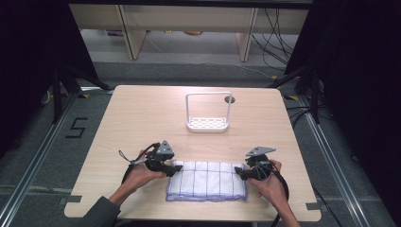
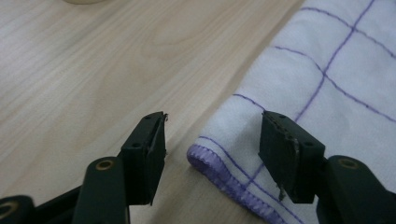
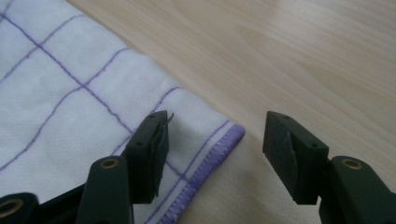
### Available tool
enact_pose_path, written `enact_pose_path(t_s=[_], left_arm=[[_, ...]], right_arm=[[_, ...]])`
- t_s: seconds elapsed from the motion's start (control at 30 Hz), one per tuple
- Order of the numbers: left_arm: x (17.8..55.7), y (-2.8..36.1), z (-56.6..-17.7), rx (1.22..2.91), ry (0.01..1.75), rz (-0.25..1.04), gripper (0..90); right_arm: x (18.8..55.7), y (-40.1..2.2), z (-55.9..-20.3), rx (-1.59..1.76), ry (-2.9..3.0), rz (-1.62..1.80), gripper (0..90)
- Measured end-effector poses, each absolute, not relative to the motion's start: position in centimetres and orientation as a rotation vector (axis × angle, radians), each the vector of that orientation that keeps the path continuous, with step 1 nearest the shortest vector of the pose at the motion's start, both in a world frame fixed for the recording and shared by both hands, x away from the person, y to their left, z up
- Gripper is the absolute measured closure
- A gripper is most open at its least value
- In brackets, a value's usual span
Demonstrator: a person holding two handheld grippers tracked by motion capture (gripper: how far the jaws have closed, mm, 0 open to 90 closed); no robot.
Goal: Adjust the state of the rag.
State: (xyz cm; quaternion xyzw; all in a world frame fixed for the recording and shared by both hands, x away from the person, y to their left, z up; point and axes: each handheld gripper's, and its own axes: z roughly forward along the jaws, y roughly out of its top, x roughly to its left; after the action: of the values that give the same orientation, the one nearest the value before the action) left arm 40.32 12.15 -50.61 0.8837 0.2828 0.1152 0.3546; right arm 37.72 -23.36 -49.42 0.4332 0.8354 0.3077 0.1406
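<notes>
Folded white cloth [image 1: 207,181] with purple grid lines and purple stitched hem, flat on the pale wooden surface [image 1: 142,118] close to its near edge, roughly midway between the near corners — long sides parallel to that edge. Nearest the high camera: two forearms coming in over the near edge, one to each short end of the cloth.

Farther back, toward the middle of the far half of the surface: white rack [image 1: 208,113] with a perforated base and a tall looped handle, upright, well apart from the cloth. Small dark round spot [image 1: 230,99] just behind the rack's right post.

Left tool [image 1: 171,169] at the cloth's far left corner, jaws spread, nothing pinched. Seen along that tool [image 2: 212,140]: hemmed corner of the cloth [image 2: 299,93] lying in the gap, one jaw over bare wood, the other over the fabric; pads not pressed on it.

Right tool [image 1: 241,173] at the cloth's far right corner, jaws likewise spread. Along that tool [image 3: 215,140]: corner of the cloth [image 3: 70,102] under one jaw and reaching into the gap, other jaw over bare wood — no grip on the fabric.
</notes>
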Motion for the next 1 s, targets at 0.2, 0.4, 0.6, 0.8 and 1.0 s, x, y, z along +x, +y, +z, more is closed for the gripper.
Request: enact_pose_path(t_s=[0.2,0.4,0.6,0.8,1.0], left_arm=[[40.0,11.9,-50.8,2.310,0.699,0.326,45.9],[40.0,11.9,-50.8,2.309,0.672,0.278,58.9],[39.6,12.0,-50.8,2.309,0.634,0.261,73.3],[38.4,12.8,-50.7,2.299,0.622,0.273,80.7],[36.2,13.3,-50.1,2.276,0.596,0.287,82.0]], right_arm=[[37.6,-22.8,-49.8,1.221,2.424,0.824,44.1],[37.4,-22.6,-49.8,1.241,2.448,0.840,50.7],[37.7,-22.9,-49.9,1.249,2.462,0.885,60.4],[38.2,-23.0,-50.0,1.211,2.491,0.931,79.6],[39.7,-22.4,-49.4,1.155,2.492,0.952,82.5]])
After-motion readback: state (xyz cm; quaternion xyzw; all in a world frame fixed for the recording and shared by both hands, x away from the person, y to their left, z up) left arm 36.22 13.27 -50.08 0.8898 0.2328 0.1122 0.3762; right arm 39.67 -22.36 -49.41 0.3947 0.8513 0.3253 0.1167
